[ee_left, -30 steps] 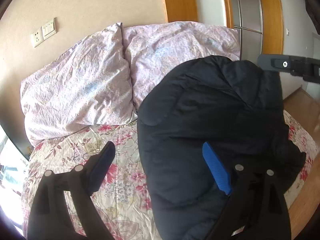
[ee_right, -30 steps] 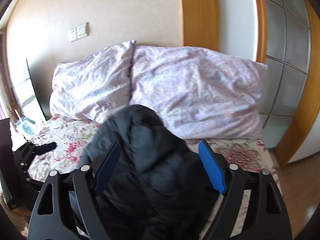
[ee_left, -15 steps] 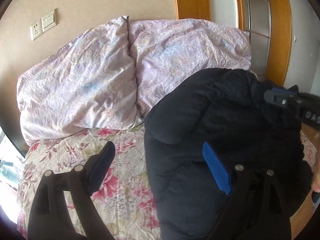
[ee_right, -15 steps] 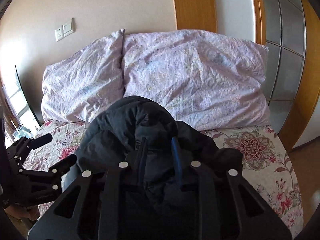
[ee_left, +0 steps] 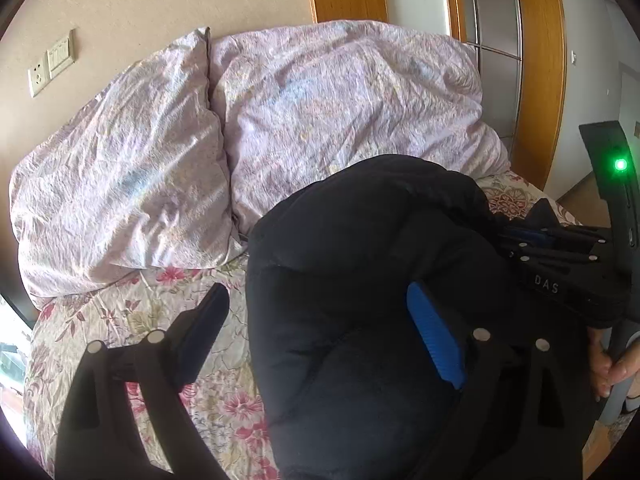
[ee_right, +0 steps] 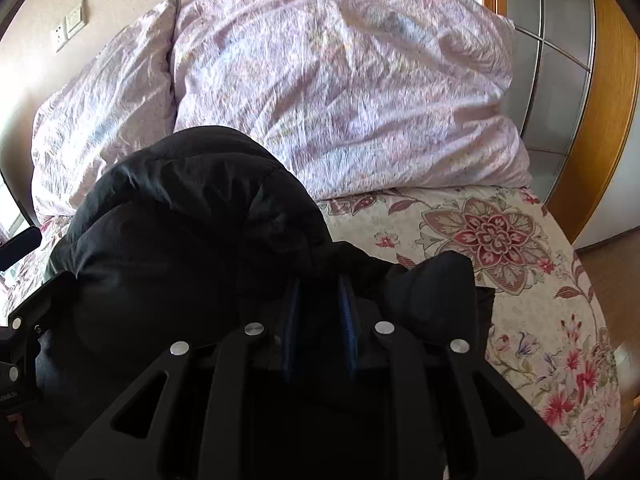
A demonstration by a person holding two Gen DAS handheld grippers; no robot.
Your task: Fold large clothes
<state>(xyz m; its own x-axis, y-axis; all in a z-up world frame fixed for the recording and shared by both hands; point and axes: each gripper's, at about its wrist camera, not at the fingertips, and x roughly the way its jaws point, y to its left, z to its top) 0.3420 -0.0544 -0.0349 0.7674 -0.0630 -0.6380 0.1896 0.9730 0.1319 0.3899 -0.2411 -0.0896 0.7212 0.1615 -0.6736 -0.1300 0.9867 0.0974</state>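
My left gripper (ee_left: 316,332) has its jaws wide apart, straddling the near-left edge of the black puffer jacket (ee_left: 360,264) heaped on the bed (ee_left: 100,320). My right gripper (ee_right: 318,312) has its jaws clamped on a fold at the jacket's right side, so the left is next to grip, I judge.

Black jacket (ee_right: 192,240) between narrowed jaws

"DAS" — on right gripper (ee_left: 560,256) body
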